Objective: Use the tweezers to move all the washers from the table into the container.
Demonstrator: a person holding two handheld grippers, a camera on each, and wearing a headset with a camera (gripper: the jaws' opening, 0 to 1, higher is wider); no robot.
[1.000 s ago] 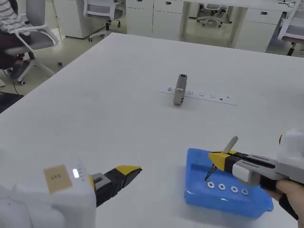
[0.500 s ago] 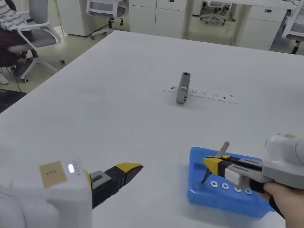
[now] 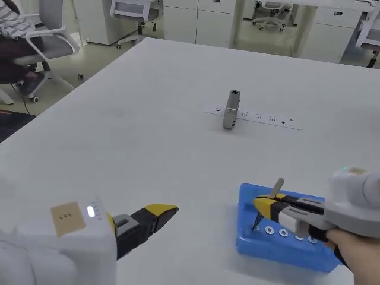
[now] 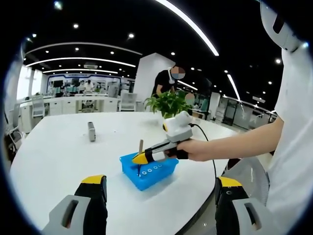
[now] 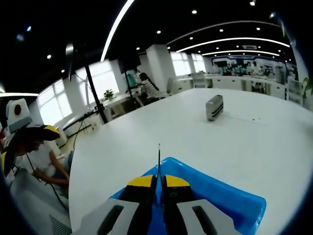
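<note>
Four washers [image 3: 284, 233]: they lie in a row on the floor of the blue container [image 3: 249, 242]. The head view shows them from above, and the left gripper view shows them as a line of small pale rings [image 4: 152, 168].
Blue container, position: a shallow open tray that sits near the front edge of the white table [image 3: 148, 119], on the person's right.
Tweezers [image 3: 276, 189]: tilted, with the tips pointing down into the container at the left end of the washer row. Whether the tips touch a washer cannot be told.
Right gripper [image 3: 260, 204]: its jaws are pressed together on the tweezers. Its own view shows the tool as a thin dark line [image 5: 158, 155] rising between the yellow tips, above the container's rim [image 5: 239, 195].
Left gripper [image 3: 169, 211]: the head view shows it side-on. Its own view [image 4: 161, 198] shows the jaws spread wide, gripping nothing.
Left gripper, pose: held low over bare table, well apart from the container and pointing toward it.
Hand [image 4: 193, 149]: wrapped around the right gripper's handle, with the forearm reaching in from the right of the left gripper view.
Grey block [image 3: 231, 110]: lies far beyond the container, beside a row of small marks [image 3: 264, 118] in the tabletop.
</note>
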